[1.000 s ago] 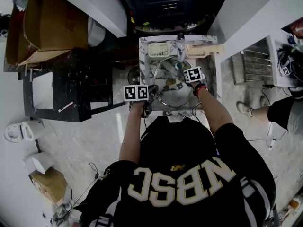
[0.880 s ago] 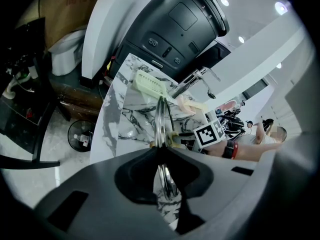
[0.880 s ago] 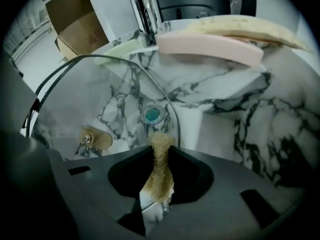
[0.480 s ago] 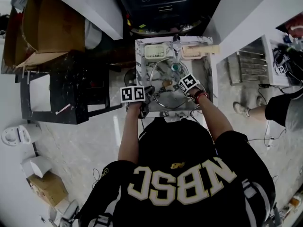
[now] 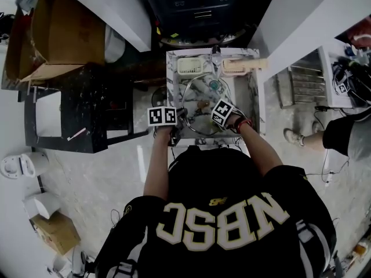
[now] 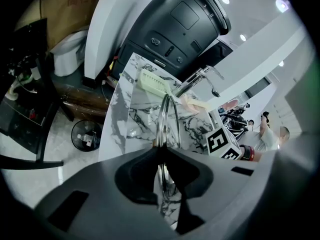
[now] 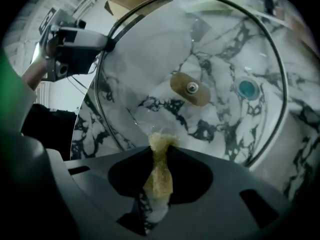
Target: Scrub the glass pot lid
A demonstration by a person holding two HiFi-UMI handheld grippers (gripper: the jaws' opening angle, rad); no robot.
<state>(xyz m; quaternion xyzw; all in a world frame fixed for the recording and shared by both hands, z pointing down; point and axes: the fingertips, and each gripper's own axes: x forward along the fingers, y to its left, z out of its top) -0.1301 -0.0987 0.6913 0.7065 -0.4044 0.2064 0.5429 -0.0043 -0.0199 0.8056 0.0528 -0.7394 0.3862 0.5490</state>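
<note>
The glass pot lid (image 5: 200,106) stands tilted over the marble sink (image 5: 252,100). My left gripper (image 5: 179,119) is shut on the lid's metal rim (image 6: 167,111) at its left edge; in the left gripper view (image 6: 162,149) the rim runs edge-on between the jaws. A yellowish scrub pad (image 7: 160,166) is pinched in my right gripper (image 7: 160,146), and its tip presses on the glass (image 7: 150,74) below the lid's brown knob plate (image 7: 191,88). In the head view the right gripper (image 5: 214,112) is at the lid's lower right part.
A faucet (image 6: 200,76) rises at the sink's back, with a cream rack (image 5: 191,65) to its left and a beige item (image 5: 240,65) to its right. The drain (image 7: 247,88) shows through the glass. A dark appliance (image 6: 185,19) stands behind; a bin (image 6: 87,134) sits on the floor.
My right gripper has slid with the pad across the lid toward me and leftward. The left gripper keeps its hold on the rim in the same place.
</note>
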